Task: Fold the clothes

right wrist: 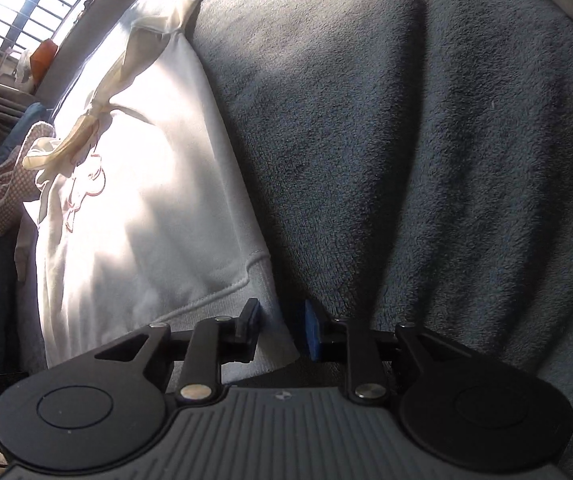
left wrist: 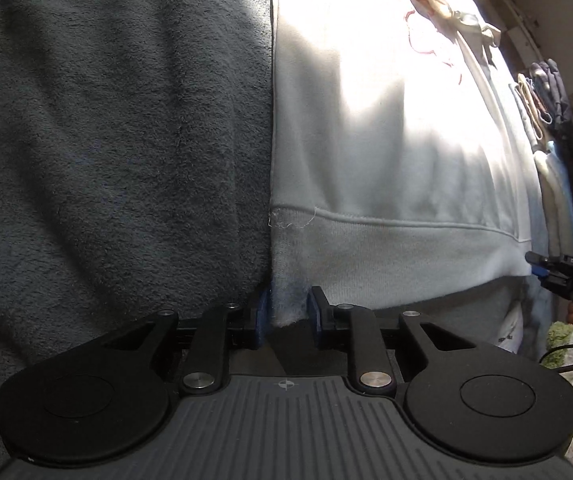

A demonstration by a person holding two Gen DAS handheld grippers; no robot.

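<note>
A white sweatshirt (left wrist: 386,128) with a ribbed hem and a pink chest print lies flat on a dark grey fleece blanket (left wrist: 106,140). My left gripper (left wrist: 288,312) has its jaws around the sweatshirt's lower left hem corner, with a gap still showing beside the cloth. My right gripper (right wrist: 280,330) has its jaws around the lower right hem corner of the same sweatshirt (right wrist: 138,184), also with a gap. A cream drawstring (right wrist: 86,120) lies across the chest. The right gripper also shows in the left wrist view (left wrist: 562,276), held by a hand.
A stack of folded clothes (left wrist: 554,152) lies beyond the sweatshirt's far side. A pink checked cloth (right wrist: 2,196) and blue fabric lie at its other side. A barred window (right wrist: 34,4) lets in strong sunlight. The fleece blanket (right wrist: 426,160) spreads widely around.
</note>
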